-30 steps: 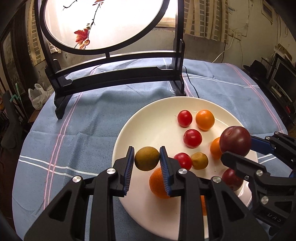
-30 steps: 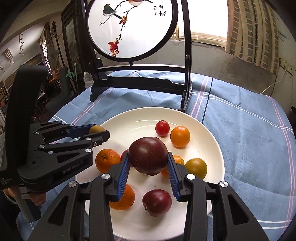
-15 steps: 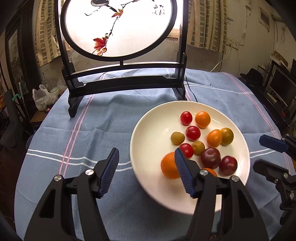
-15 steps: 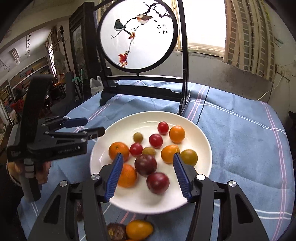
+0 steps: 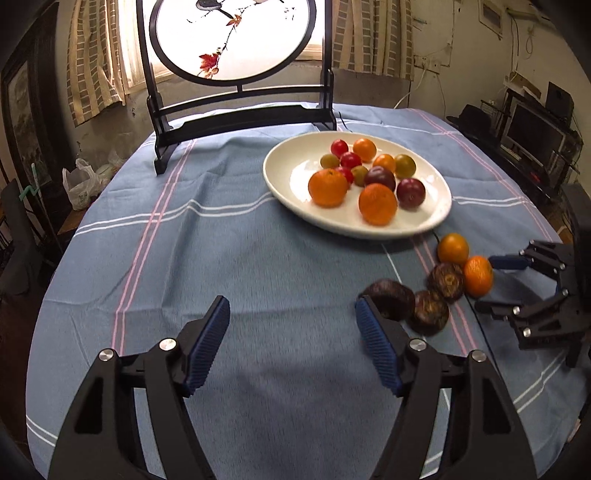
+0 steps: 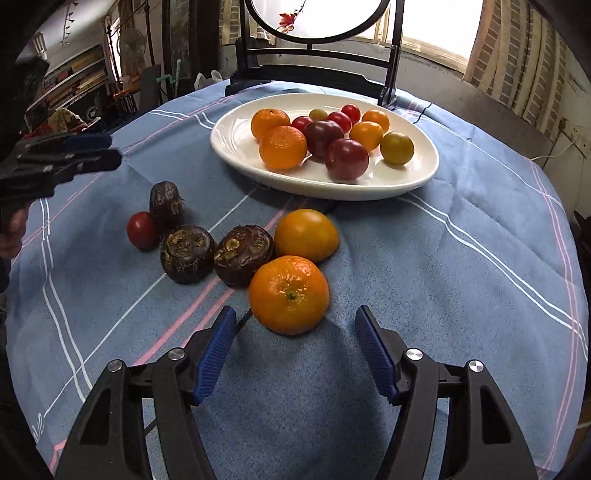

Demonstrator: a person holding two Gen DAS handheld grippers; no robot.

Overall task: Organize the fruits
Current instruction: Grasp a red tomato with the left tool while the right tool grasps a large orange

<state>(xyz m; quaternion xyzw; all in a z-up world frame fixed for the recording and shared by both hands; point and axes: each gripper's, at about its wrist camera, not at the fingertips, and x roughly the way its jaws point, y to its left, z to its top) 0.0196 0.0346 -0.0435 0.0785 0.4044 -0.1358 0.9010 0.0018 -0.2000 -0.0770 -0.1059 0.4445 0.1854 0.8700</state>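
A white plate (image 5: pixel 280 192) (image 6: pixel 236 147) holds mandarins, plums and several small tomatoes. On the blue cloth in front of it lie a mandarin (image 6: pixel 288 295) (image 5: pixel 477 276), an orange tomato (image 6: pixel 306 234), three dark brown chestnut-like fruits (image 6: pixel 186 253) and a red tomato (image 6: pixel 142 230). My right gripper (image 6: pixel 295 317) (image 5: pixel 485 284) is opening; the loose mandarin sits between its fingertips, untouched. My left gripper (image 5: pixel 291 310) (image 6: pixel 107 151) is also opening over bare cloth, with nothing between its jaws and one dark fruit (image 5: pixel 389 298) just beyond its right finger.
A round painted screen on a black stand (image 5: pixel 236 37) (image 6: pixel 314 18) rises behind the plate. The table's curved edges fall away on both sides. A plastic bag (image 5: pixel 79 182) sits off the left, and shelves with a screen (image 5: pixel 535 133) off the right.
The left gripper let go of a small greenish fruit and the right one of a dark plum, both over the plate. Both opened and drew back to the loose fruits.
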